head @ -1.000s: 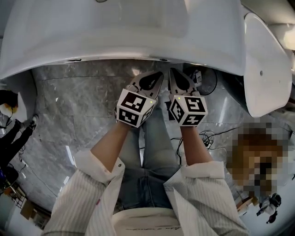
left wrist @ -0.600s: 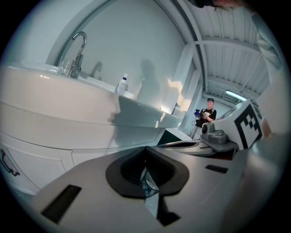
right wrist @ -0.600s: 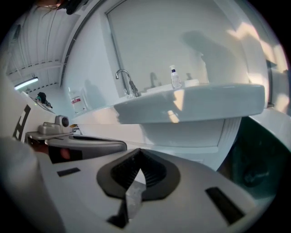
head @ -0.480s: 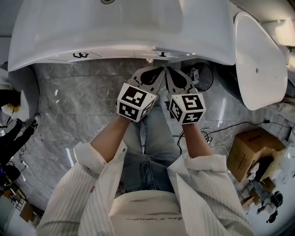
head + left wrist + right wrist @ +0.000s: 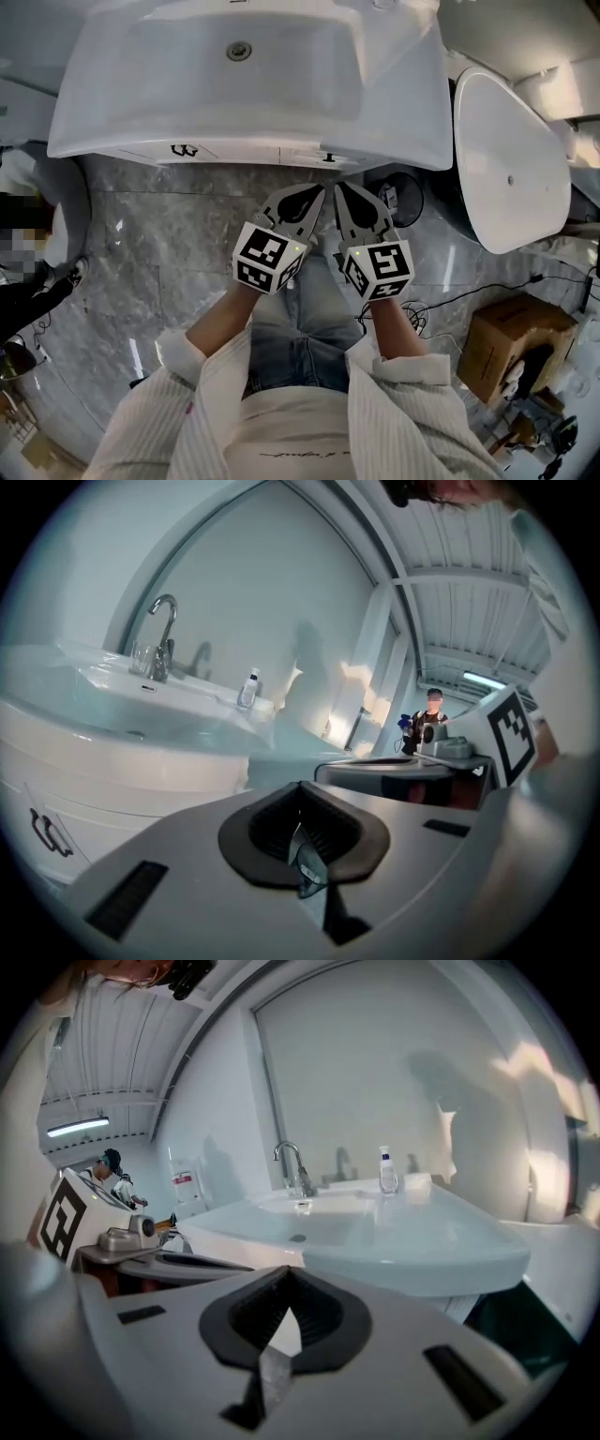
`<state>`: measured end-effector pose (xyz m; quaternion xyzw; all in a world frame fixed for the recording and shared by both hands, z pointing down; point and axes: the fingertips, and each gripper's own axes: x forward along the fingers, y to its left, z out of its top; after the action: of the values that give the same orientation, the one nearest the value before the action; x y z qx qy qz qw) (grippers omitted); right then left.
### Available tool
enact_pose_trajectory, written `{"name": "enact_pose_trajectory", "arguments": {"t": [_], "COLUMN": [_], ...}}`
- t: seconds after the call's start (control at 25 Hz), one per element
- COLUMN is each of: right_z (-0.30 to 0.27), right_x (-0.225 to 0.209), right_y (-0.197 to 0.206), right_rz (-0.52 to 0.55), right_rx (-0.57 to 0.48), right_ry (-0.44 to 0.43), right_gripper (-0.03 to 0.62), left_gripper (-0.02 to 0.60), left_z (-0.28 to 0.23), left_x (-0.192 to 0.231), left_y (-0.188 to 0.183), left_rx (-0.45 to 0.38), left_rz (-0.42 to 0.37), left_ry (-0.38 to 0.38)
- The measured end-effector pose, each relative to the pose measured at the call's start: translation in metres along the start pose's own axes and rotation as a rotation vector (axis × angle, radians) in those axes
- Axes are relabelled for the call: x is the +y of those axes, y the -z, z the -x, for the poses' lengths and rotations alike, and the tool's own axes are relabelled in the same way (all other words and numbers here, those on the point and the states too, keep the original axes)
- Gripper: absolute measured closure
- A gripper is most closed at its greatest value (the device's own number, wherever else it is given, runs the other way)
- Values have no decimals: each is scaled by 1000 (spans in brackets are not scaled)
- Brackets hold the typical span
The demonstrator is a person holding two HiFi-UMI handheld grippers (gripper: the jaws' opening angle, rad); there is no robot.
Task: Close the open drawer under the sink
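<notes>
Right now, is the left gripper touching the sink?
Apart. The head view shows a strip of grey marble floor between the left gripper tips and the sink front edge. The left gripper view shows the sink off ahead of its shut jaws.

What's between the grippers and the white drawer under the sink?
Nothing: head view shows only grey marble floor between left gripper, right gripper and white drawer.

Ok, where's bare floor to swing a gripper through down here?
Bare marble floor left of the left gripper, below the sink. The right side is crowded: toilet, cables and a cardboard box.
</notes>
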<state>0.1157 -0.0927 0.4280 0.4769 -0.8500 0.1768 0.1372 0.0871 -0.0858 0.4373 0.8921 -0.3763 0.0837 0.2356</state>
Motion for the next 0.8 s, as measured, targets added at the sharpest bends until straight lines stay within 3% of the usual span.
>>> {"name": "enact_pose_trajectory", "arguments": {"t": [0.24, 0.36, 0.56, 0.8], "right_z": [24, 40, 55, 71], "right_x": [-2, -3, -11, -6], "right_y": [-43, -68, -111, -143], "right_rz": [3, 22, 94, 92], "right_rx": [-70, -103, -158, -167], "right_ry": [-12, -21, -30, -95], "right_gripper": [585, 585, 584, 583], "left_gripper": [566, 566, 566, 566], "left_z": [12, 20, 20, 26], "left_x": [-8, -19, -35, -62], "left_y": [-49, -75, -124, -166], "left_rx": [-65, -109, -153, -187], "left_rz": [31, 64, 22, -18], "left_ry": [-70, -69, -53, -31]}}
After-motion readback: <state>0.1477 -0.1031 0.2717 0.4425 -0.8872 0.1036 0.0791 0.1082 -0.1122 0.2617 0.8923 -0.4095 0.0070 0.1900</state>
